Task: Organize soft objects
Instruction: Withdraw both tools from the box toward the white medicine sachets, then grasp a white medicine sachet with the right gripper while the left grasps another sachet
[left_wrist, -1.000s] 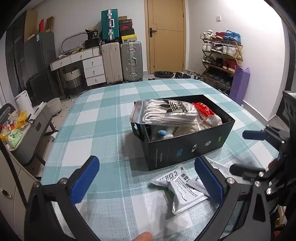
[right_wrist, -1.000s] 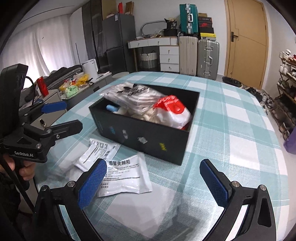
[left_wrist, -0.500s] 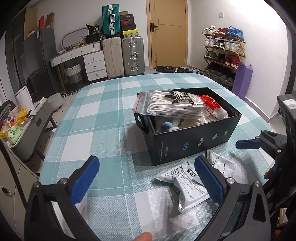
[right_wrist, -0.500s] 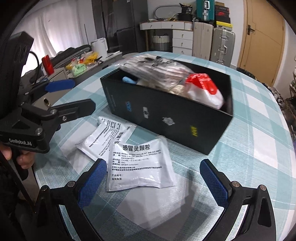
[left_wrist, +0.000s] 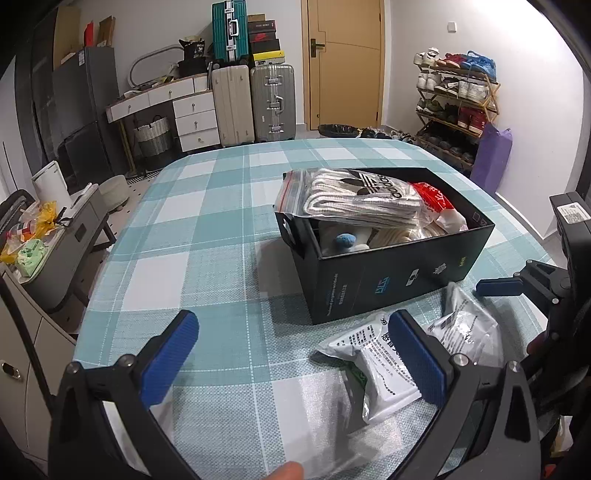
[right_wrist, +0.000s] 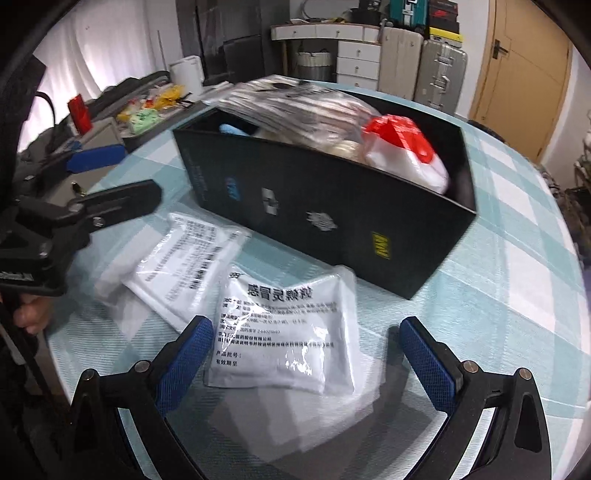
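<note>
A black box (left_wrist: 388, 277) stands on the checked table and holds a zip bag of white socks (left_wrist: 362, 199), a red-and-white pouch (left_wrist: 436, 203) and other soft items. In front of the box lie two white sachets. The printed sachet (right_wrist: 288, 302) lies flat between the fingers of my open right gripper (right_wrist: 306, 332), which hovers low over it. The second sachet (right_wrist: 184, 266) lies partly under it, to the left. My left gripper (left_wrist: 291, 332) is open and holds nothing, left of the sachets (left_wrist: 373, 362). The same box (right_wrist: 332, 206) fills the right wrist view.
The teal checked tablecloth (left_wrist: 207, 229) runs to a rounded edge on the left, with a low grey cabinet (left_wrist: 55, 251) beyond it. Suitcases (left_wrist: 255, 103) and a shoe rack (left_wrist: 454, 103) stand far behind. A hand (right_wrist: 33, 314) holds the left gripper's handle.
My right gripper has come down and forward, so the printed sachet now lies between its fingers. The left gripper has shifted only slightly. Both stay open.
</note>
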